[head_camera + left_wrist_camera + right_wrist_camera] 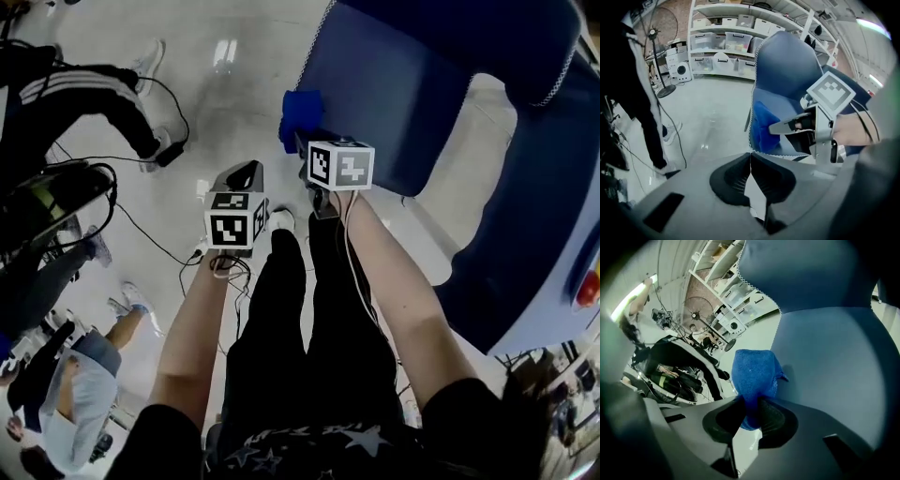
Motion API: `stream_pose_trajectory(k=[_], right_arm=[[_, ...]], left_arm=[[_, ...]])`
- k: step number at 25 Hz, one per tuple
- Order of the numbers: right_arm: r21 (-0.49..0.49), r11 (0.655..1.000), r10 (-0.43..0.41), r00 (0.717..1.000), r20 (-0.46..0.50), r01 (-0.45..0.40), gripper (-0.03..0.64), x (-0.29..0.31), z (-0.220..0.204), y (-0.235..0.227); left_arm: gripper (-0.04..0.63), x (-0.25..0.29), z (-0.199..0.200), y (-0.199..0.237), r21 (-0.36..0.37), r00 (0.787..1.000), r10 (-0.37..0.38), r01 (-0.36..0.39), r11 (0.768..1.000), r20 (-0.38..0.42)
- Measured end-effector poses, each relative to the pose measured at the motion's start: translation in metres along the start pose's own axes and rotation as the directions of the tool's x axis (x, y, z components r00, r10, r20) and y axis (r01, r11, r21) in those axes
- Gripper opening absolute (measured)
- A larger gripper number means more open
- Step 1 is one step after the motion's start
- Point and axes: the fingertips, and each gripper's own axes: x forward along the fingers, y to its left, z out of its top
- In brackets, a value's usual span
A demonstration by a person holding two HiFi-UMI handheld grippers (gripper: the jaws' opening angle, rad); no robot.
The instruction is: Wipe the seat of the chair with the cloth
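Observation:
The blue chair's seat (pixel 394 94) fills the upper right of the head view, with its backrest (pixel 806 273) upright behind it. My right gripper (pixel 309 141) is shut on a bunched blue cloth (pixel 752 373), held at the seat's (pixel 829 362) near left edge. The cloth (pixel 300 114) sticks out past the jaws. My left gripper (pixel 246 174) hangs lower left over the floor, off the chair, jaws shut with nothing between them (pixel 750 161). From the left gripper view I see the cloth (pixel 761 126) and the right gripper (pixel 787 125) against the seat.
People stand at the left (pixel 84 94), with cables (pixel 141 230) trailing over the glossy floor. Shelves with storage bins (pixel 726 42) and a standing fan (pixel 658 28) line the far wall. My own legs (pixel 300 309) are below the grippers.

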Motion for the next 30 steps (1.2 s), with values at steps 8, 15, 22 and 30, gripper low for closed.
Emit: stream_pose_trajectory(k=[8, 15, 22, 30], right_arm=[[0.041, 0.995, -0.095, 0.995, 0.036, 0.094, 0.072, -0.008, 0.005, -0.033], [0.140, 0.975, -0.183, 0.982, 0.048, 0.174, 0.072, -0.045, -0.010, -0.080], [0.199, 0.950, -0.257, 0.964, 0.071, 0.239, 0.074, -0.087, -0.020, -0.107], [0.275, 0.923, -0.302, 0.950, 0.083, 0.270, 0.075, -0.142, -0.034, -0.189]], left_arm=[[0.020, 0.014, 0.012, -0.012, 0.041, 0.998, -0.062, 0.062, 0.997, 0.015], [0.020, 0.022, 0.027, -0.051, 0.133, 0.992, -0.125, 0.125, 0.983, -0.008], [0.020, 0.011, 0.039, -0.076, 0.208, 0.987, -0.156, 0.159, 0.965, -0.032], [0.020, 0.042, 0.047, -0.152, 0.267, 0.984, -0.165, 0.176, 0.947, -0.064]])
